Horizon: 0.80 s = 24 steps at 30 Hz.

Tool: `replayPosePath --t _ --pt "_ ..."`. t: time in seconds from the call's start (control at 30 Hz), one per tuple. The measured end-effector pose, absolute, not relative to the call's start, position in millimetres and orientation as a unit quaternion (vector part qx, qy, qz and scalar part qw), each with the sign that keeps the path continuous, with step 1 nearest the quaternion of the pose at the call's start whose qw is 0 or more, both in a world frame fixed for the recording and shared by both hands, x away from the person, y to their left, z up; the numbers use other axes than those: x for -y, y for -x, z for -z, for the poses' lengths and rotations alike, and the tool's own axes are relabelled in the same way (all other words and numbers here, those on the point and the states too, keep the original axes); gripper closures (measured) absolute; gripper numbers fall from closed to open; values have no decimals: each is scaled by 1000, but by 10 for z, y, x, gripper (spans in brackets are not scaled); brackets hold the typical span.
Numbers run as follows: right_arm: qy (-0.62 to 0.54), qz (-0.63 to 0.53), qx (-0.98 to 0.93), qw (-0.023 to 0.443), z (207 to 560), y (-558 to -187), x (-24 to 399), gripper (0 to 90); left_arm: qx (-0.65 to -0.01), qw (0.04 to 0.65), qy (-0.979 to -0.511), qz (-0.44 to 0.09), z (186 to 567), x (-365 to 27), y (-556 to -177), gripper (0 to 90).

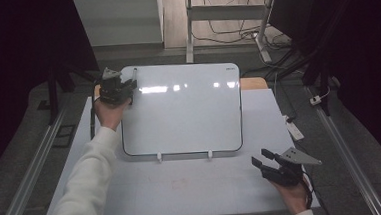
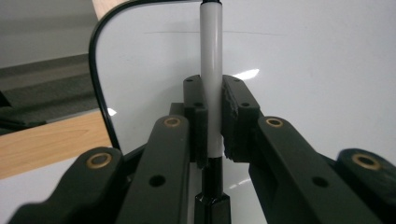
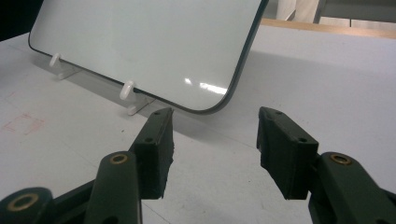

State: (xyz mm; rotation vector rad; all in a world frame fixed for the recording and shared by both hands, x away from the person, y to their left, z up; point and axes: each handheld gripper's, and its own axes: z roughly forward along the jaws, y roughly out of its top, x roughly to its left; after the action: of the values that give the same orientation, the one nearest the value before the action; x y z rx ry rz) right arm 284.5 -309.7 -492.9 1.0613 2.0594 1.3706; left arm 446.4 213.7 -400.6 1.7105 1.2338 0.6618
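Left gripper [image 1: 127, 91]: upper left of the high view, at the top left corner of the whiteboard, held by a hand in a white sleeve that reaches up from the bottom left.
Left gripper state: jaws clamped on the marker; the left gripper view shows both pads pressed against the barrel, a detail too small to read from above.
Marker [image 2: 211, 70]: centre of the left gripper view, a white barrel running straight up between the pads, with a black end below them near the bottom edge. In the high view it is a thin dark sliver [image 1: 134, 76] above the gripper.
Whiteboard [image 1: 184, 113]: centre of the high view, white with a dark rim, propped on two small white clips at its lower edge. The left gripper view gives its blank surface and curved black corner close behind the marker; the right gripper view gives its lower right corner [image 3: 149, 46] and the clips, upper left of the frame.
Right gripper [image 1: 261, 160]: lower right of the high view, over the pale table [image 1: 193, 187], well apart from the whiteboard's corner.
Right gripper state: jaws apart with nothing between them; the right gripper view [image 3: 215, 122] shows bare table through the gap.
Table mark: a faint reddish square, left edge of the right gripper view.
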Motion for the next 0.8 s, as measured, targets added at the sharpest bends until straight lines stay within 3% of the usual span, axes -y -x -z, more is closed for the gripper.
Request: replayPosePath --t 0.47,0.8 --pt "-383 -494 -749 220 4947 -2848 3084 454 -496 448 -687 -285 4013 -2166 -4435 761" --pt "-374 -492 -754 224 4947 -2852 3107 447 -447 480 -709 -259 3895 -2257 -4082 455"
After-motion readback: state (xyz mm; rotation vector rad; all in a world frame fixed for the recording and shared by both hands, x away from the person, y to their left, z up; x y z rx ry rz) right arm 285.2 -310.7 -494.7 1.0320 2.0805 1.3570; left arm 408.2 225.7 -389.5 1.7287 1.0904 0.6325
